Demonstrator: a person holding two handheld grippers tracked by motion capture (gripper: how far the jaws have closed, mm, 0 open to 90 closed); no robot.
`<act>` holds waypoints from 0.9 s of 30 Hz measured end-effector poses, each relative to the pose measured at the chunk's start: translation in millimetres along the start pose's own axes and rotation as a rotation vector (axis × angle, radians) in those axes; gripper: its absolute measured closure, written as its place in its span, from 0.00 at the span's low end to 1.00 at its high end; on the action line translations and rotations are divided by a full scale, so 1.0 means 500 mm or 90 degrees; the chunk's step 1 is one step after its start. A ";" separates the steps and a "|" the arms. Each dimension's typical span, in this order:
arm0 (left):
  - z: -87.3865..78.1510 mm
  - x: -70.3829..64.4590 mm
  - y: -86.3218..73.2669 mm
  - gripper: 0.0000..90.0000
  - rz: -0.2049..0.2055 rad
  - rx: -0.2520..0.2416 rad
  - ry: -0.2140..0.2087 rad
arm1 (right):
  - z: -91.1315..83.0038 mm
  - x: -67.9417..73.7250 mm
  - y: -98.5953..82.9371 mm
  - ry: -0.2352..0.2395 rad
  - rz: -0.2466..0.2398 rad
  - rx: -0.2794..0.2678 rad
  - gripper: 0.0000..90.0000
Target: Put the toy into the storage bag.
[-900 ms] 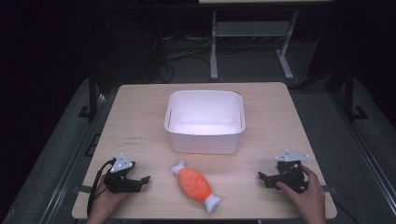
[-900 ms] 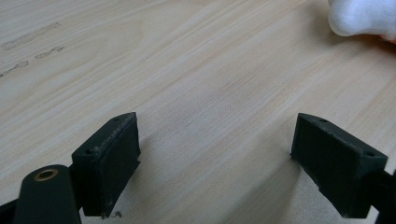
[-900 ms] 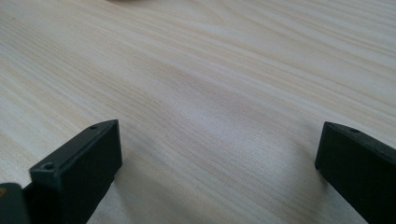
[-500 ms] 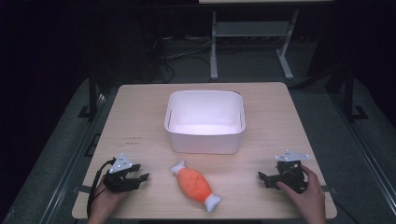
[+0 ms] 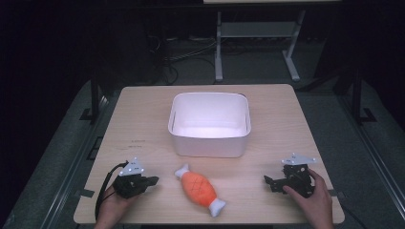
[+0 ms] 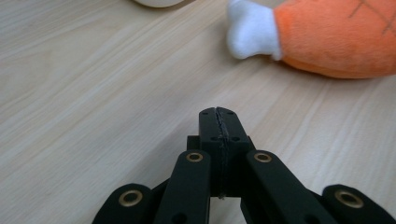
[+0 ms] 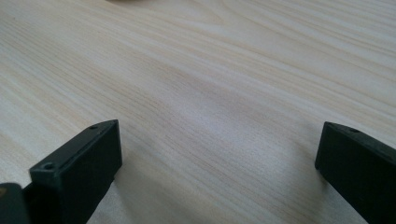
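High view: camera up above near edge of table (image 5: 143, 109), looks forward and down, far off, whole top in sight.

Left gripper view: camera rides on left gripper (image 6: 218, 114), very low, very close to wood, looks along jaws toward orange toy fish (image 6: 336, 39). High view sees same fish (image 5: 198, 187) and same gripper (image 5: 152, 180).

Right gripper view: camera on right gripper (image 7: 219, 154), low, close, faces bare wood. High view sees that gripper too (image 5: 267, 180).
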State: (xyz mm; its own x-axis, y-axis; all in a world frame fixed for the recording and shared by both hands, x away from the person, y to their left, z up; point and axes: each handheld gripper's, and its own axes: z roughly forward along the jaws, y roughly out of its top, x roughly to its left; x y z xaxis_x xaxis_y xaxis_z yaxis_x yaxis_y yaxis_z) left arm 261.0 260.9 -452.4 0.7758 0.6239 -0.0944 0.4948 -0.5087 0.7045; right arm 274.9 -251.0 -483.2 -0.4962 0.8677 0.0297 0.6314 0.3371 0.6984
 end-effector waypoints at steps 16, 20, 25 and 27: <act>0.030 -0.036 0.026 1.00 0.017 0.006 -0.043 | 0.000 0.000 0.000 0.000 0.000 0.000 0.00; 0.040 -0.041 0.032 1.00 0.020 0.009 -0.048 | 0.000 0.000 0.000 0.000 0.000 0.000 0.00; 0.052 -0.048 0.043 1.00 0.035 0.018 -0.050 | 0.000 0.000 0.000 0.000 0.000 0.000 0.00; 0.058 -0.050 0.047 1.00 0.038 0.020 -0.052 | 0.000 0.000 0.000 0.000 0.000 0.000 0.00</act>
State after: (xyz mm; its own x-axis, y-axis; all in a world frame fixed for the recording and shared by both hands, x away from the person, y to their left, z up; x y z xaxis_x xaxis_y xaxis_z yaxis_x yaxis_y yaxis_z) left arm 264.3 216.1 -453.9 0.8332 0.5419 -0.1105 0.4574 -0.5628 0.6885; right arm 274.9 -250.9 -483.2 -0.4961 0.8678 0.0296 0.6313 0.3370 0.6985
